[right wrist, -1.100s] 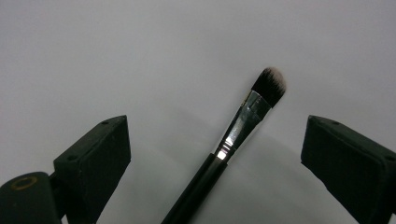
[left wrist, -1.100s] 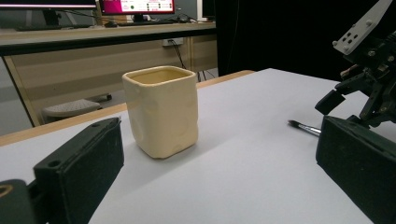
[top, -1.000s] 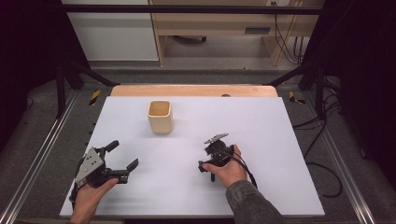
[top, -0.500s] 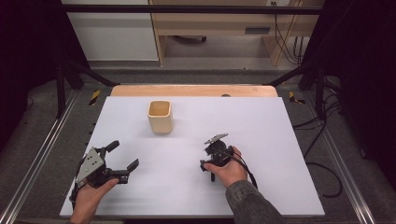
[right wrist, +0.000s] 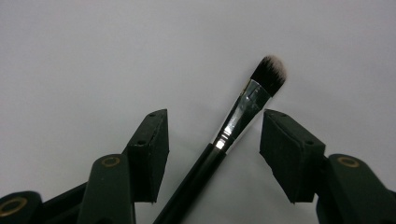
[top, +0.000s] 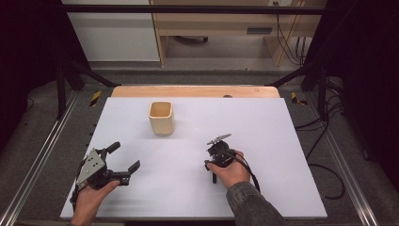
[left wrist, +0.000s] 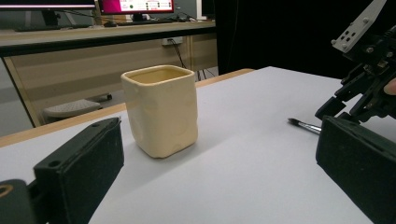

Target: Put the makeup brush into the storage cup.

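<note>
1. The white bench (top: 282, 141) carries everything.
2. The cream cup (top: 161, 117) stands upright toward the bench's far edge; it is the landmark here.
3. The left gripper (top: 123, 162) sits near-left of the cup, well apart from it, its jaws spread wide with nothing between them.
4. The right gripper (right wrist: 214, 135), near-right of the cup, has just been closing; its jaws straddle the brush without pressing it.
5. The brush (right wrist: 243, 109) lies flat on the bench, near-right of the cup, bristles pointing away from the right gripper.
</note>
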